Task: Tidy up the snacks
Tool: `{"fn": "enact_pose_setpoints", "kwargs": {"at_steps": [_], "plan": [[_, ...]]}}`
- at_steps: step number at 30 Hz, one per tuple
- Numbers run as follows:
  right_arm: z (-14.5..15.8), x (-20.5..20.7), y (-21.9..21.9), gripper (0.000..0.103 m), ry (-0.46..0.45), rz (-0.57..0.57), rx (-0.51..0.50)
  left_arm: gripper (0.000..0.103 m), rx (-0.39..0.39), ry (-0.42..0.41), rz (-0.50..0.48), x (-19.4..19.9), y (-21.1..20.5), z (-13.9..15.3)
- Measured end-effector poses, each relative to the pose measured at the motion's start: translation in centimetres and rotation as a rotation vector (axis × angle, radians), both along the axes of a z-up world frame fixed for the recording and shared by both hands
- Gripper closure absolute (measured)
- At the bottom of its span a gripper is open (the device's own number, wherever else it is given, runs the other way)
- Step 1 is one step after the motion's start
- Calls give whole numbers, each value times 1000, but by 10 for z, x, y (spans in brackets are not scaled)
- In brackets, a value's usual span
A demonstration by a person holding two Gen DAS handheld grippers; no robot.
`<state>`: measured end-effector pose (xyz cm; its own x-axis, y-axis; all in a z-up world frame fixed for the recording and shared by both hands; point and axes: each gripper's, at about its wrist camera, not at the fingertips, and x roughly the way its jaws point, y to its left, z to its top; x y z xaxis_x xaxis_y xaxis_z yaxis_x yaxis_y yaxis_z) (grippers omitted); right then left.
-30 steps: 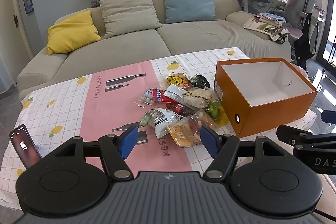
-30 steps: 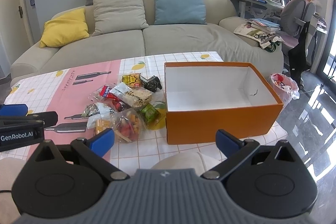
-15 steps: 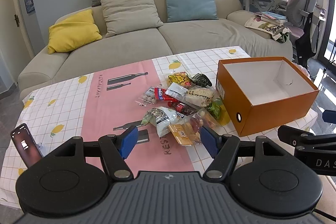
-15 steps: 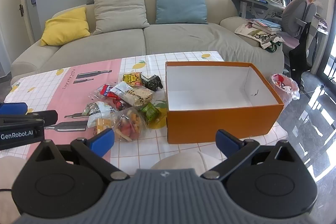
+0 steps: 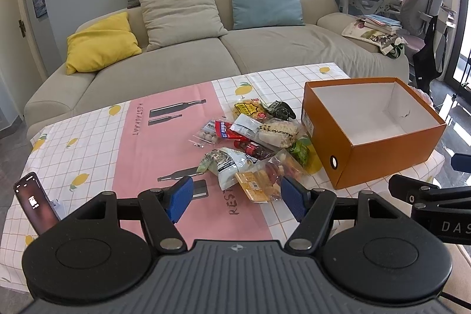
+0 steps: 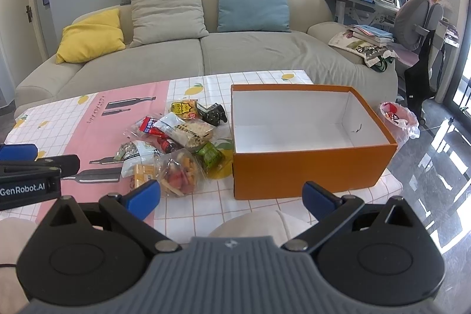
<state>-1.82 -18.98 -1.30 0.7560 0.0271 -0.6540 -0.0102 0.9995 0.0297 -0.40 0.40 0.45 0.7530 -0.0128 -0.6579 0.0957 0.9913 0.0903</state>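
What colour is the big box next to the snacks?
The box is orange outside, white inside; the right wrist view shows it best.

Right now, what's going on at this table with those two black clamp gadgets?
A person holds a gripper in each hand to sort a pile of snack packets into the orange box beside it. Nothing has been picked up: the box is empty and every packet lies on the tablecloth. The left gripper and the right gripper both hover short of the pile, jaws open with nothing between them. A phone stands at the table's near left corner.
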Motion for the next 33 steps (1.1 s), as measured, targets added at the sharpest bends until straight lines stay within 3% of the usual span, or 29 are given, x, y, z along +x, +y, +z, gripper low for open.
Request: {"fn": "enact_pose_setpoints", "kwargs": {"at_steps": [23,30,33], "plan": [[-1,-1,1,3,3,3,-3,23,-20,16,-2,-1,-1,-5],[-6,5,2,3,20,19,6,47,-159,90,21,6,12,-8],[-9,10,5,4,25,45,6,56,-182,101,32,11,15,-10]]}}
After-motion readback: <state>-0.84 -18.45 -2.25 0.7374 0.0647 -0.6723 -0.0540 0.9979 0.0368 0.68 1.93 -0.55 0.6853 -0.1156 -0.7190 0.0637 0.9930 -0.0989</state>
